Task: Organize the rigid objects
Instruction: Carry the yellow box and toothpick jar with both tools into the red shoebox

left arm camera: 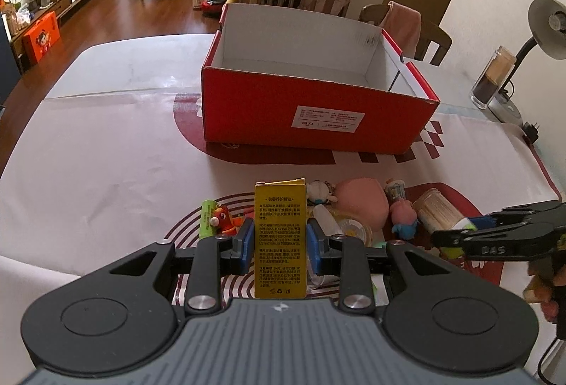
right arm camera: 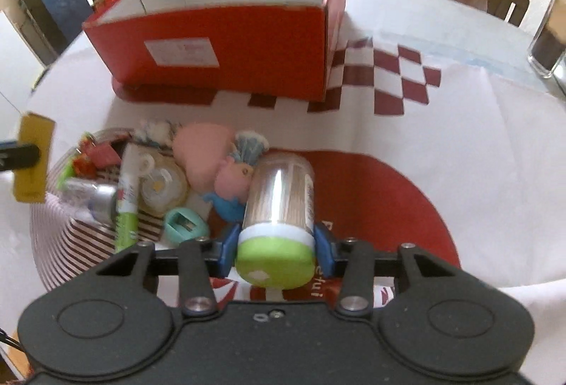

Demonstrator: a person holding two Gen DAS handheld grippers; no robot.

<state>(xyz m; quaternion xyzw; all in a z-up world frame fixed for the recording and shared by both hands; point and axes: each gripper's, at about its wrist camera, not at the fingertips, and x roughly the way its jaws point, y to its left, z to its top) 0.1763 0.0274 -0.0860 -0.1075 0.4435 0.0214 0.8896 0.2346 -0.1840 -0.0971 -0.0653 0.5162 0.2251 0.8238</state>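
Observation:
My left gripper (left arm camera: 280, 236) is shut on a tall yellow carton (left arm camera: 280, 243) with printed text, held above the pile; the carton also shows in the right wrist view (right arm camera: 33, 158). My right gripper (right arm camera: 276, 245) is shut on a clear toothpick jar (right arm camera: 279, 197) with a green lid (right arm camera: 274, 264); the jar shows in the left wrist view (left arm camera: 440, 208). An open red shoebox (left arm camera: 318, 109) with a white inside stands beyond the pile, also in the right wrist view (right arm camera: 226, 56).
Loose items lie on the table cloth: a pink plush (right arm camera: 201, 151), a pig figure (right arm camera: 233, 179), a green tube (right arm camera: 125, 204), a teal sharpener (right arm camera: 185, 225), tape (right arm camera: 161, 187), a red toy (left arm camera: 224, 218). A glass jar (left arm camera: 491, 77) and lamp (left arm camera: 546, 27) stand right.

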